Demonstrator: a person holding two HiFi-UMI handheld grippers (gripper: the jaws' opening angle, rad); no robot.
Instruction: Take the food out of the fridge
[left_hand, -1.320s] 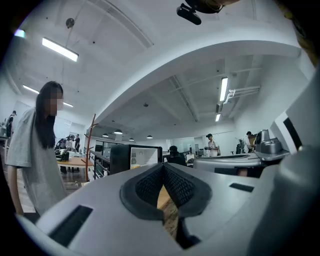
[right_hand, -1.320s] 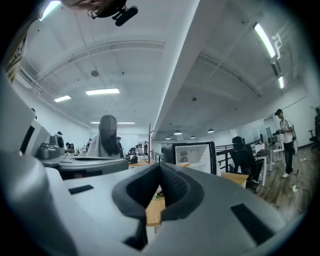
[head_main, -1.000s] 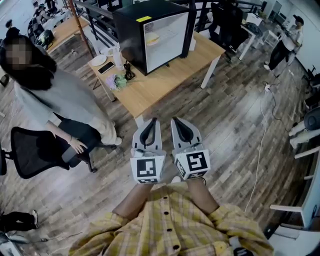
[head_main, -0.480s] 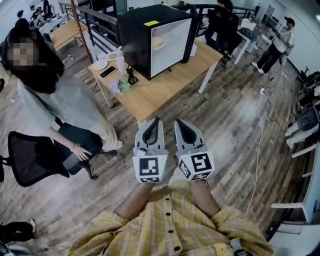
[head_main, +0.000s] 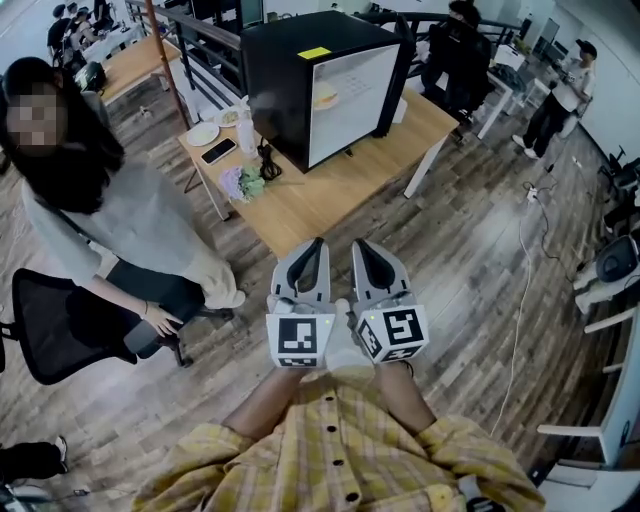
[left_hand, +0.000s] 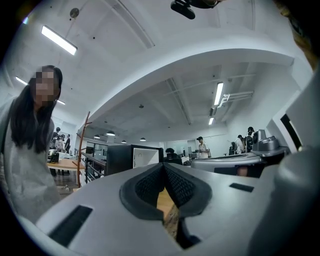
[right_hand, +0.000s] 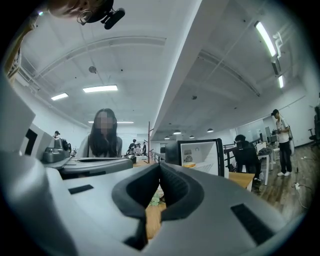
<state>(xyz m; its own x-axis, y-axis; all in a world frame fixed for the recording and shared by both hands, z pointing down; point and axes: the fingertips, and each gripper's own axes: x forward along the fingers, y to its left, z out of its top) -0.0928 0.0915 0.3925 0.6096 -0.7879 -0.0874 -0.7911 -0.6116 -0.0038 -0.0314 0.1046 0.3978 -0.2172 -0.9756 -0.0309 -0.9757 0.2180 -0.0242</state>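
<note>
A black mini fridge (head_main: 320, 85) with a glass door stands on a wooden table (head_main: 330, 185) ahead of me, its door closed. Through the glass I see a round bun-like food (head_main: 325, 97) on a shelf. My left gripper (head_main: 316, 242) and right gripper (head_main: 358, 244) are held side by side, level, pointing at the table's near corner, well short of the fridge. Both are shut with nothing between the jaws. The left gripper (left_hand: 163, 165) sees the fridge (left_hand: 125, 159) far off. The right gripper (right_hand: 160, 165) sees the fridge (right_hand: 200, 155) and the food (right_hand: 189, 159).
A person in a grey top (head_main: 110, 220) sits on a black chair (head_main: 60, 320) at the left, close to the table. A plate (head_main: 201, 134), a phone (head_main: 218, 151), a bottle (head_main: 243, 125) and small flowers (head_main: 243, 183) lie left of the fridge. A cable (head_main: 520, 290) runs across the floor at right.
Both grippers have moved together toward the table, which now lies nearer and lower in the head view. Their jaws have stayed shut.
</note>
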